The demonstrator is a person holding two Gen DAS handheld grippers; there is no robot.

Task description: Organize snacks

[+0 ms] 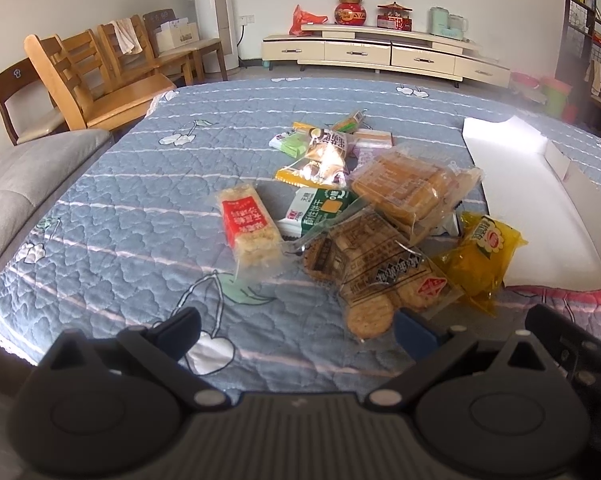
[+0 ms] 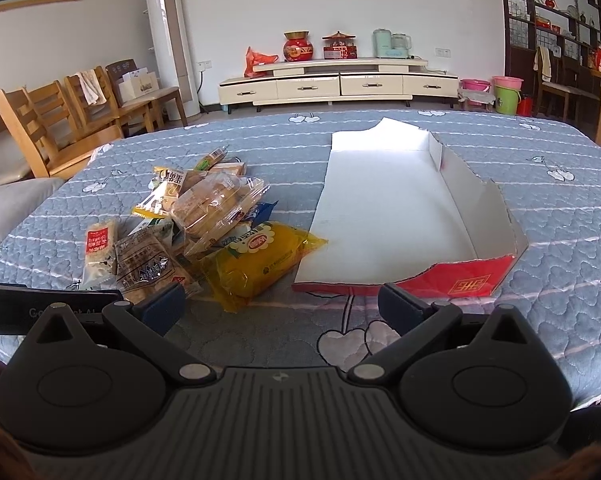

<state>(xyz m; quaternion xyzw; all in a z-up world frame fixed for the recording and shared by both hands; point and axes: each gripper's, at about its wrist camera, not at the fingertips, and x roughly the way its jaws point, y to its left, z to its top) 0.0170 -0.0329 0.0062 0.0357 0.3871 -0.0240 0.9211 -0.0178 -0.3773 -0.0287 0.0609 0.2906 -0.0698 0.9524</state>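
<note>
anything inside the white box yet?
No. The box floor shows bare white in both views, no snacks in it. The pile sits beside it on the quilt. Nothing hides the inside.

Heaped loosely on the blue quilted cover: snack packets [image 2: 204, 220], overlapping, among them a red-labelled rice bar [image 1: 249, 228], a clear pack of round crackers [image 1: 376, 276], a yellow packet [image 2: 256, 260]. Just beside, on the right: a cut-open white-lined red box [image 2: 400, 216], flat, nothing inside.

Both wrist views share the snack pile [image 1: 364, 216].
</note>
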